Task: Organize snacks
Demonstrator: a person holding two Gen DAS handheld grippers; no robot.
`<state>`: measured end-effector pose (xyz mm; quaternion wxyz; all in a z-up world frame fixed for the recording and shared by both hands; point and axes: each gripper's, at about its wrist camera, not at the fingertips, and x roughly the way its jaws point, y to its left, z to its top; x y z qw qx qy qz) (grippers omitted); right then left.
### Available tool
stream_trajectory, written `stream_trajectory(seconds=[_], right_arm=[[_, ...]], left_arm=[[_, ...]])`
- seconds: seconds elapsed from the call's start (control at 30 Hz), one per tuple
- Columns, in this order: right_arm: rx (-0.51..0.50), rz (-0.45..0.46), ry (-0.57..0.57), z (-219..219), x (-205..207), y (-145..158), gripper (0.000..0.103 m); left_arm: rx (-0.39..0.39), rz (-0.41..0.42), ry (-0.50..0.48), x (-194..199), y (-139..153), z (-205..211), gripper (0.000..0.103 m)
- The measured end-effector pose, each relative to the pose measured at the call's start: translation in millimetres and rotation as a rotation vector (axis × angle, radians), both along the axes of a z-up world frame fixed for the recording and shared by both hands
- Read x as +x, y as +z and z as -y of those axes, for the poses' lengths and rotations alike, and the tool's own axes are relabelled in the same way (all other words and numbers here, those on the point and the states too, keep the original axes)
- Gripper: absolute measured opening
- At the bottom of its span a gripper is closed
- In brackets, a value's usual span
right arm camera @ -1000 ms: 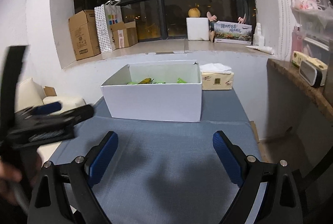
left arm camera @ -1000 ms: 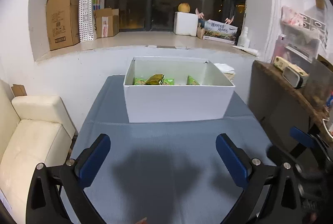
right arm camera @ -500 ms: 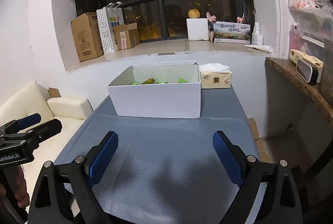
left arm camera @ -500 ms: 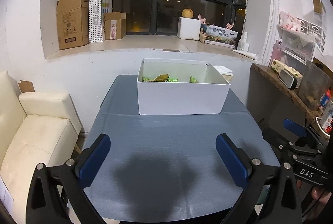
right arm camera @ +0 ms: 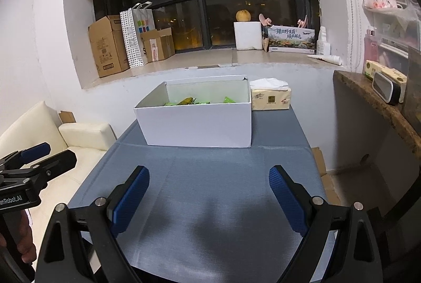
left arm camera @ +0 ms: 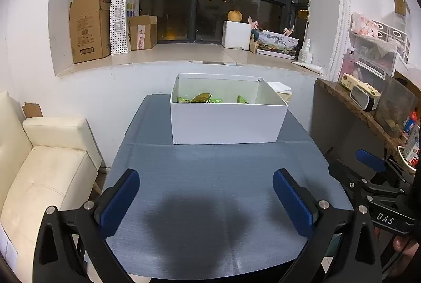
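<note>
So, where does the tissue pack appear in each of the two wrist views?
Left wrist: tissue pack right of centre, mostly hidden behind the white box.
Right wrist: tissue pack right of centre, in plain sight, beside the white box.
Shared landmark: the white box.

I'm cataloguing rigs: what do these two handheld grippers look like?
Both the left gripper and right gripper have black angular frames, silver screws and ribbed blue finger pads. White lettering reads "DAS" on the right, "enRobot.AI" on the left.
</note>
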<state>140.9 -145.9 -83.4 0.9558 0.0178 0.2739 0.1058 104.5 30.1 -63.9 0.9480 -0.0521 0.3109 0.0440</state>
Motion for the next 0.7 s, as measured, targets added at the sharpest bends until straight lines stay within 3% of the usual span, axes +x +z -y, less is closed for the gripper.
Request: stream_trajectory(seconds=[0.7], right_arm=[[-0.012, 0.015, 0.013, 0.5, -6.0, 7.8, 0.095]], left_arm=[[0.007, 0.000, -0.007, -5.0, 1.9, 6.7, 0.103]])
